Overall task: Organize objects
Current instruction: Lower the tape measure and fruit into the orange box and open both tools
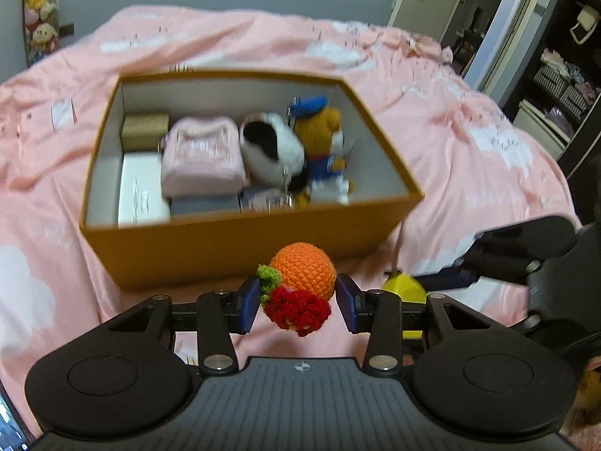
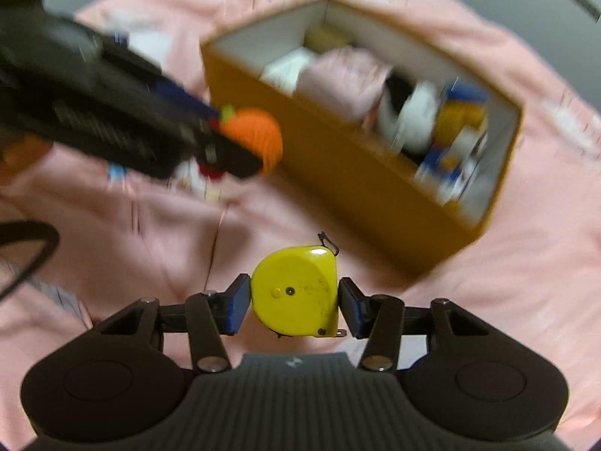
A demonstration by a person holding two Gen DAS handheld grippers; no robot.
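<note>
My left gripper (image 1: pixel 298 302) is shut on a crocheted toy (image 1: pixel 302 276), an orange ball with a red flower and green leaf, held above the bed just in front of the open orange box (image 1: pixel 240 248). My right gripper (image 2: pixel 295 302) is shut on a yellow tape measure (image 2: pixel 295 291), held above the bedspread to the right of the left gripper; the tape measure shows in the left wrist view (image 1: pixel 405 291). The crocheted toy also shows in the right wrist view (image 2: pixel 255 139). The box (image 2: pixel 338 165) holds a pink pouch (image 1: pixel 203 158), a black-and-white plush (image 1: pixel 274 150) and a blue-capped bear (image 1: pixel 323 139).
The box stands on a pink bedspread (image 1: pixel 469 143) with white clouds. Small boxes (image 1: pixel 142 184) lie in the box's left part. A doorway and shelves (image 1: pixel 556 82) are at the right, plush toys (image 1: pixel 39 11) hang at the far left.
</note>
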